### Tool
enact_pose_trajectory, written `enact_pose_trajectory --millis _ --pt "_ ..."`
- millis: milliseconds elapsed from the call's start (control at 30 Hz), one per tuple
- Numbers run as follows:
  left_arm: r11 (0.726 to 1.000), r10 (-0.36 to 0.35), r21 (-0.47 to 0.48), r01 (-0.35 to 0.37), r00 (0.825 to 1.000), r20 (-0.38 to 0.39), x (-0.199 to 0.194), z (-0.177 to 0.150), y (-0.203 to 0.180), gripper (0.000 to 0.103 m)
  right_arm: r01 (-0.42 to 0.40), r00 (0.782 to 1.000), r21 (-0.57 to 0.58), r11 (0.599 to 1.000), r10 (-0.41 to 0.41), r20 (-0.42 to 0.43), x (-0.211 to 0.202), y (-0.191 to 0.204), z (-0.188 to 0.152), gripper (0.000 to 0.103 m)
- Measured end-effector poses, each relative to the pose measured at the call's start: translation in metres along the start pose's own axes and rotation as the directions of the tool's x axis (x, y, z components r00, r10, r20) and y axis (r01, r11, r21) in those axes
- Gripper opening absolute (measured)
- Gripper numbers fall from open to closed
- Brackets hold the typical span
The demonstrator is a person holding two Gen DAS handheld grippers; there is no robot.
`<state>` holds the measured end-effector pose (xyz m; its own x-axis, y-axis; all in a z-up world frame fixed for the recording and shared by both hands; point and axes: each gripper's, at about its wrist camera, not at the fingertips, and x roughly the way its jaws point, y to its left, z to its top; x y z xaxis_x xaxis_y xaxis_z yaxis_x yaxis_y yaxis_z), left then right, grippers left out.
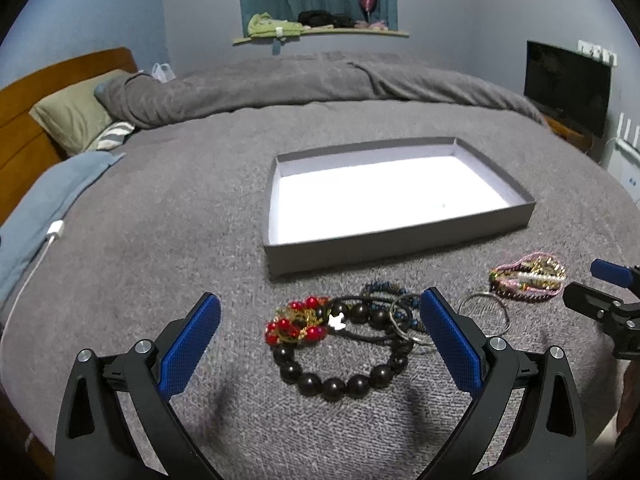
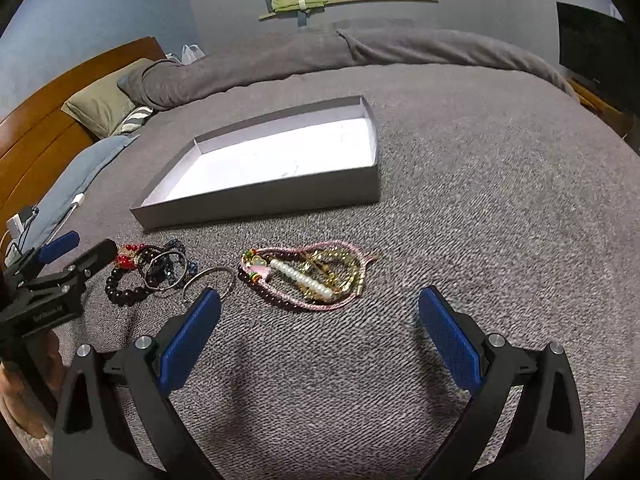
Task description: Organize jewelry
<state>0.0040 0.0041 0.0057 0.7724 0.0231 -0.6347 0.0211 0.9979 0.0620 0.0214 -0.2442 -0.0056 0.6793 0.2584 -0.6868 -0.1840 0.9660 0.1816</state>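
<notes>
Two jewelry heaps lie on the nubby grey bed [image 1: 160,240], near a shallow grey box [image 1: 400,240] with a white floor. The left hand-held gripper [image 1: 320,328], released, straddles round dark beads [image 1: 340,380], red beads [image 1: 296,324] and wire rings [image 1: 484,312]. The right hand-held gripper [image 2: 320,312], also released, faces the pink cord and pearl tangle [image 2: 304,276].

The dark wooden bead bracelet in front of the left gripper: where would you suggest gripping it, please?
Probably the near arc of the dark bead bracelet, approached from above with the left gripper, jaws open. That arc lies flat and free on the blanket, while the far arc tangles with the red bead piece and metal rings.
</notes>
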Motion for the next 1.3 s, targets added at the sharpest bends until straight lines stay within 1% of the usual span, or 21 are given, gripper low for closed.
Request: enact_pose_trajectory --millis 67,133,200,267,333,433,533,600,633,667,733,767,833,867,900,933,1000,1067,1133,1233,1300 --pt "1.000 -0.015 0.012 0.014 0.998 0.054 -0.004 -0.003 0.003 0.099 0.006 1.000 -0.007 1.000 -0.006 0.013 -0.002 -0.003 0.001 0.098" --pt "1.000 -0.011 0.028 0.008 0.994 0.113 -0.008 -0.006 0.006 0.099 0.015 1.000 -0.008 1.000 -0.015 0.016 -0.004 -0.008 0.004 0.098" --pt "0.999 -0.015 0.041 0.009 0.990 0.142 -0.011 -0.008 0.010 0.099 0.014 1.000 -0.006 1.000 -0.013 0.028 -0.006 -0.012 0.005 0.098" --pt "0.999 -0.043 0.034 0.040 0.992 0.116 -0.008 -0.006 0.017 0.099 0.049 0.998 -0.024 0.998 -0.048 0.039 -0.006 -0.015 0.007 0.098" --pt "0.999 -0.039 0.005 0.038 0.996 0.085 -0.002 -0.004 0.025 0.099 0.066 0.997 -0.052 0.996 -0.064 0.037 -0.006 -0.015 0.007 0.098" --pt "1.000 0.031 0.000 -0.031 0.999 0.041 0.008 0.000 0.034 0.099 0.043 0.999 -0.091 0.995 -0.040 0.033 -0.006 -0.010 0.005 0.098" --pt "0.998 0.060 0.019 -0.061 0.997 0.052 0.007 -0.001 0.037 0.099 -0.035 0.999 -0.100 0.994 0.037 0.023 -0.007 -0.004 0.003 0.098" --pt "0.999 0.041 0.016 -0.042 0.997 0.059 0.005 -0.002 0.037 0.099 -0.071 0.997 -0.088 0.994 0.071 0.005 -0.005 -0.002 0.002 0.098" --pt "1.000 0.013 0.007 -0.014 0.998 0.059 0.004 -0.002 0.037 0.099 -0.079 0.997 -0.087 0.993 0.079 -0.004 -0.004 -0.001 0.001 0.098" --pt "1.000 -0.014 -0.001 0.014 0.998 0.053 0.004 -0.003 0.038 0.099 -0.090 0.996 -0.086 0.992 0.089 -0.012 -0.002 0.001 0.000 0.098" --pt "0.999 -0.036 -0.014 0.037 0.999 0.035 0.006 -0.004 0.039 0.099 -0.107 0.994 -0.090 0.990 0.105 -0.027 0.001 0.004 -0.003 0.098" --pt "0.999 -0.037 -0.013 0.038 0.999 0.032 0.007 -0.005 0.038 0.099 -0.098 0.995 -0.101 0.990 0.096 -0.025 0.001 0.006 -0.004 0.098" --pt "0.999 -0.032 -0.004 0.032 0.999 0.028 0.007 -0.006 0.037 0.099 -0.029 1.000 -0.138 0.990 0.029 0.000 0.002 0.010 -0.005 0.097" --pt "0.999 -0.032 0.002 0.032 0.999 0.027 0.008 -0.007 0.035 0.099 0.003 1.000 -0.152 0.988 -0.002 0.009 0.002 0.010 -0.006 0.093" --pt "0.999 -0.033 0.006 0.033 0.999 0.026 0.008 -0.008 0.034 0.099 0.030 1.000 -0.163 0.986 -0.028 0.015 0.004 0.011 -0.006 0.081" --pt "0.999 -0.035 0.012 0.035 0.999 0.022 0.008 -0.008 0.032 0.099 0.033 0.999 -0.163 0.986 -0.032 0.012 0.006 0.012 -0.007 0.074" --pt "0.999 -0.038 0.017 0.038 0.999 0.016 0.010 -0.010 0.030 0.099 0.024 1.000 -0.158 0.987 -0.026 -0.009 0.011 0.011 -0.008 0.050" --pt "0.999 -0.038 0.018 0.038 0.999 0.011 0.011 -0.010 0.030 0.099 0.014 1.000 -0.164 0.986 -0.018 -0.021 0.014 0.012 -0.010 0.044" --pt "0.999 -0.038 0.018 0.037 0.999 0.009 0.012 -0.009 0.030 0.099 0.020 1.000 -0.180 0.983 -0.023 -0.015 0.015 0.016 -0.011 0.044" --pt "0.999 -0.032 0.016 0.032 0.999 0.006 0.013 -0.010 0.031 0.099 0.040 0.999 -0.190 0.981 -0.041 -0.004 0.017 0.019 -0.011 0.036" --pt "0.999 -0.032 0.011 0.032 0.999 0.001 0.014 -0.009 0.031 0.099 0.048 0.999 -0.196 0.979 -0.050 -0.003 0.020 0.020 -0.010 0.034"
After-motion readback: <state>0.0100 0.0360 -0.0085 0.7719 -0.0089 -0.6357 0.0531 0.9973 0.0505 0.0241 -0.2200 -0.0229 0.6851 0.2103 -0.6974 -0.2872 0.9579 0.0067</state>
